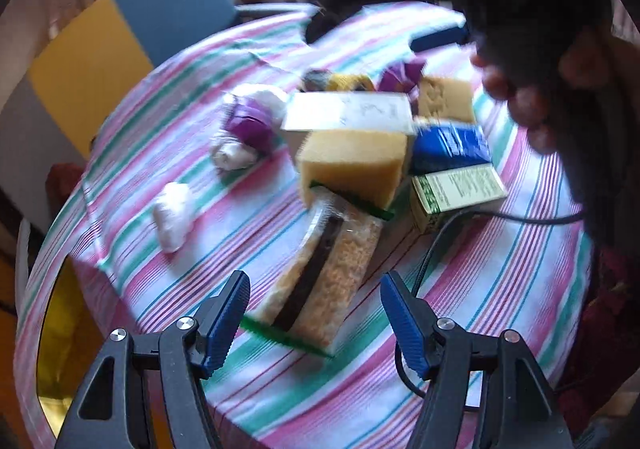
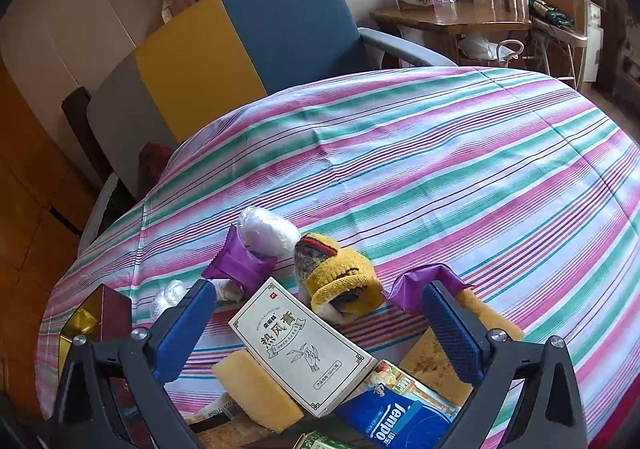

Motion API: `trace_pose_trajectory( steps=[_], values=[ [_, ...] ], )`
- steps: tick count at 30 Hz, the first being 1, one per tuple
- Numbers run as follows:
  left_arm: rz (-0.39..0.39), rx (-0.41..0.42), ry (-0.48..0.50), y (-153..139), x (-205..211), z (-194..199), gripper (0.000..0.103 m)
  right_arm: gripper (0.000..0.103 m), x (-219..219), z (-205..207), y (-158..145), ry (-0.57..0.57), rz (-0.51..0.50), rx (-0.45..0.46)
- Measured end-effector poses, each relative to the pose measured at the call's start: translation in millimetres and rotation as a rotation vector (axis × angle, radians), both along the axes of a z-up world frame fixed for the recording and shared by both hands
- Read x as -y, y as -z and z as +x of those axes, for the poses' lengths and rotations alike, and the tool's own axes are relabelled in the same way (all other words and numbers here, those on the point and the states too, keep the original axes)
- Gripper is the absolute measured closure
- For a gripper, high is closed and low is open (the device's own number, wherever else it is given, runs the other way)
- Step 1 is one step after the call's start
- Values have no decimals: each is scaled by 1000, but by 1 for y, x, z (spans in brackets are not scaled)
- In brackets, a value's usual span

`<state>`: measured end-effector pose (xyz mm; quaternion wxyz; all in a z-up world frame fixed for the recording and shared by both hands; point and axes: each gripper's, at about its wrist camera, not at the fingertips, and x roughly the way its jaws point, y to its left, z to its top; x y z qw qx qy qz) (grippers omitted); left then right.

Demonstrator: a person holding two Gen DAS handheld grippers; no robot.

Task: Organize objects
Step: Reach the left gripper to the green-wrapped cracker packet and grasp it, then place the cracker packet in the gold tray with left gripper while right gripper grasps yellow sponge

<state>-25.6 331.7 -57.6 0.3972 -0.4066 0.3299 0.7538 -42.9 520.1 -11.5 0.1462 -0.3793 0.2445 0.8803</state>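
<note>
A cluster of objects lies on the striped tablecloth [image 1: 500, 289]. In the left wrist view I see a clear packet of scouring sponges [image 1: 324, 273], a yellow sponge [image 1: 352, 165], a white box [image 1: 352, 111], a blue tissue pack [image 1: 450, 145] and a green-and-white carton [image 1: 456, 193]. My left gripper [image 1: 316, 313] is open, just above the near end of the sponge packet. My right gripper [image 2: 316, 329] is open above the white box [image 2: 304, 349], with the yellow sponge [image 2: 256, 389] and tissue pack [image 2: 400, 417] below it. The hand holding it shows in the left wrist view [image 1: 532, 97].
A yellow knit-covered object [image 2: 340, 273], purple wrappers [image 2: 240, 261] and white plastic bundles [image 2: 268, 231] lie beyond the cluster. A black cable [image 1: 440, 233] crosses the cloth. A blue-and-yellow chair [image 2: 256, 33] stands past the table's far edge. A red-and-gold box [image 2: 100, 313] sits at the left edge.
</note>
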Motion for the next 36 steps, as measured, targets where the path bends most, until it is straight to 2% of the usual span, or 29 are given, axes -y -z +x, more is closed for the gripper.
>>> trace_pose_trajectory(
  steps=[4, 5, 6, 7, 10, 13, 17, 20, 25, 28, 30, 32, 36],
  values=[
    [-52, 4, 6, 20, -14, -10, 37, 0, -6, 1, 1, 4, -28, -7],
    [-50, 23, 1, 23, -14, -13, 48, 0, -8, 1, 1, 9, -35, -8],
    [-45, 46, -7, 26, -13, -16, 52, 0, -9, 0, 2, 10, -41, -8],
    [-27, 83, -21, 27, -10, -20, 62, 0, -10, 0, 2, 8, -46, -10],
    [45, 148, -54, 22, 2, -24, 68, 0, -8, -2, 3, -14, -52, -9],
    [93, 188, -112, 18, 22, -24, 69, 2, 4, -7, 1, -82, -42, -13],
    [182, 223, -184, 3, 57, -15, 69, 18, 35, -15, -4, -252, -10, -30],
    [251, 229, -227, -16, 79, -7, 69, 32, 58, -20, 3, -343, 54, 30],
    [340, 205, -303, -44, 113, -1, 69, 37, 82, -19, 16, -458, 137, 111],
    [374, 189, -365, -56, 137, -4, 69, 43, 94, -18, 22, -496, 215, 155],
    [386, 176, -414, -58, 156, -8, 69, 49, 98, -15, 22, -518, 224, 156],
    [394, 165, -482, -59, 182, -15, 69, 63, 100, -14, 22, -518, 237, 157],
    [407, 165, -619, -52, 232, -32, 69, 63, 102, -12, 23, -535, 243, 173]
  ],
)
